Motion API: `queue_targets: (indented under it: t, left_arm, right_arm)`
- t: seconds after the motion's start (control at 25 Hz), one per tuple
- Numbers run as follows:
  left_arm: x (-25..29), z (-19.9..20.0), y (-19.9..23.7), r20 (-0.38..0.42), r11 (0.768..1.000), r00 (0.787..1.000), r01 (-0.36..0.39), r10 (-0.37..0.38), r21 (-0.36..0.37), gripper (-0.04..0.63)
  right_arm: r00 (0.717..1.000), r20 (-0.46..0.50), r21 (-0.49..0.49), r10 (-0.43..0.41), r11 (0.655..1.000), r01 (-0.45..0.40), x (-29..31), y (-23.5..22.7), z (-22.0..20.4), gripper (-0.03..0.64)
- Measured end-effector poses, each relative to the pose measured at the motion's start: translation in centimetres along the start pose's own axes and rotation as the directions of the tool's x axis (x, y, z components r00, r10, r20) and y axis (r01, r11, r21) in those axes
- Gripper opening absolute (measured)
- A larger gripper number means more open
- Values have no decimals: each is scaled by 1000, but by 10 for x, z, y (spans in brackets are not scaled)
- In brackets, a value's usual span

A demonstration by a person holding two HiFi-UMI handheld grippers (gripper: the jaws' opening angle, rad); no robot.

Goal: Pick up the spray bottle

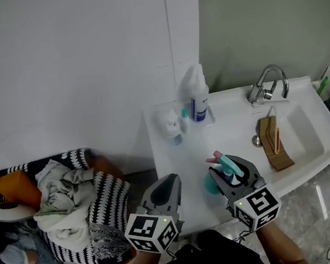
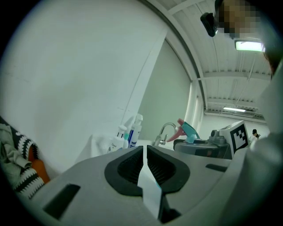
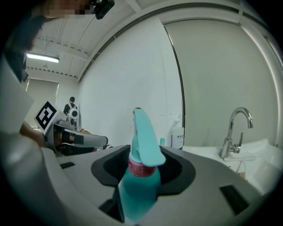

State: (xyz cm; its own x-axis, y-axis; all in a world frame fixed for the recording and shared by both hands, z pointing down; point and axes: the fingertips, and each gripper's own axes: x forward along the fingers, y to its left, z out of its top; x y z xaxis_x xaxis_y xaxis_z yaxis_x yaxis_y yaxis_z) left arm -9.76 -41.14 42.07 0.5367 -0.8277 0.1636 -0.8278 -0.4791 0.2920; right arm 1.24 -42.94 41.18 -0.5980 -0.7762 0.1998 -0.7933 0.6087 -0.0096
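A teal spray bottle [image 1: 223, 166] with a pink trigger stands upright between the jaws of my right gripper [image 1: 227, 168], which is shut on its neck and body just above the white counter's front part. The right gripper view shows the bottle [image 3: 140, 176] filling the gap between the dark pads, its teal head rising above them. My left gripper [image 1: 168, 183] hovers beside it on the left, over the counter's front left edge, with its jaws together and nothing in them. From the left gripper view, the bottle's head [image 2: 187, 130] shows to the right.
A white washbasin [image 1: 321, 141] with a chrome faucet [image 1: 266, 87] lies to the right, with a brown wooden item [image 1: 273, 144] inside. White bottles [image 1: 196, 95] stand at the counter's back by the wall. A striped basket of clothes [image 1: 70, 202] sits on the floor at the left.
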Motion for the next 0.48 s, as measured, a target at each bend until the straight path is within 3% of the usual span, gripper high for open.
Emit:
queue_targets:
  t: [0.48]
  left_arm:
    - [-15,-1,-19,-9,998,998,58,-57,28,8]
  right_arm:
    - [997,-5,19,-76,997,76,-41,4,-5,176]
